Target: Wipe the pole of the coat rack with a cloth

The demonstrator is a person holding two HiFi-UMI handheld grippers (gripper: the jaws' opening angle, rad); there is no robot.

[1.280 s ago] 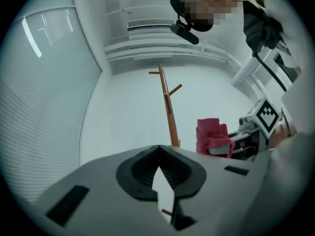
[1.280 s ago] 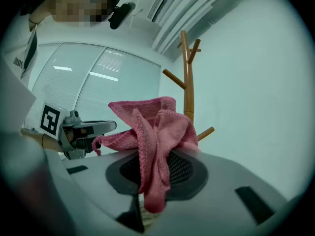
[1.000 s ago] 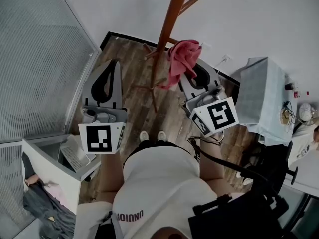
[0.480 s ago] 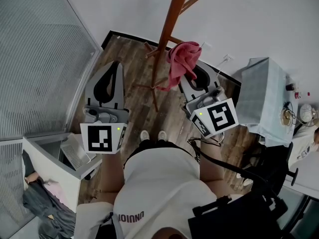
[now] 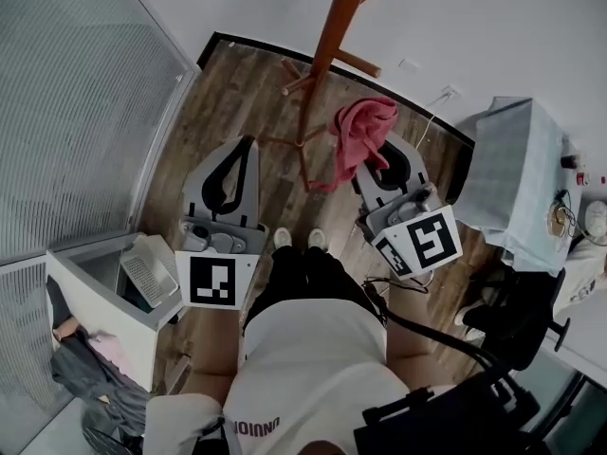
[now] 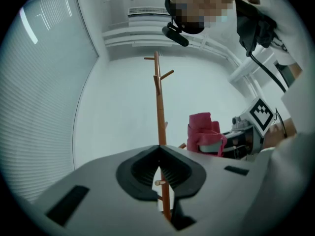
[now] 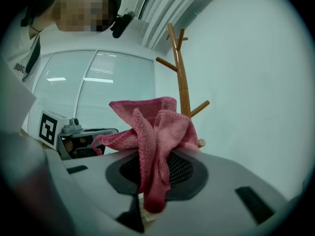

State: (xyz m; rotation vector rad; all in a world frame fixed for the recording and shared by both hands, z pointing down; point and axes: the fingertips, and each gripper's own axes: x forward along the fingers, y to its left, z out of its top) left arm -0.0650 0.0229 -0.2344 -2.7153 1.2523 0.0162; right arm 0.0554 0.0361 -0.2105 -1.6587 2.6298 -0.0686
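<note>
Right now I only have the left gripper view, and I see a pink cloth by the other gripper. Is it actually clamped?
Observer: Yes. The right gripper view shows the right gripper with its jaws shut on the pink cloth, folds bunched beyond them.
Operator: Is it touching the pole?
Observer: No. In the head view it hangs to the right of the pole, with wood floor showing between them.

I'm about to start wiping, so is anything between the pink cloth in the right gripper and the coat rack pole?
Nothing visible blocks it. The pink cloth, clamped in the right gripper, is apart from the pole with only open air between. A side peg juts from the pole on that side.
</note>
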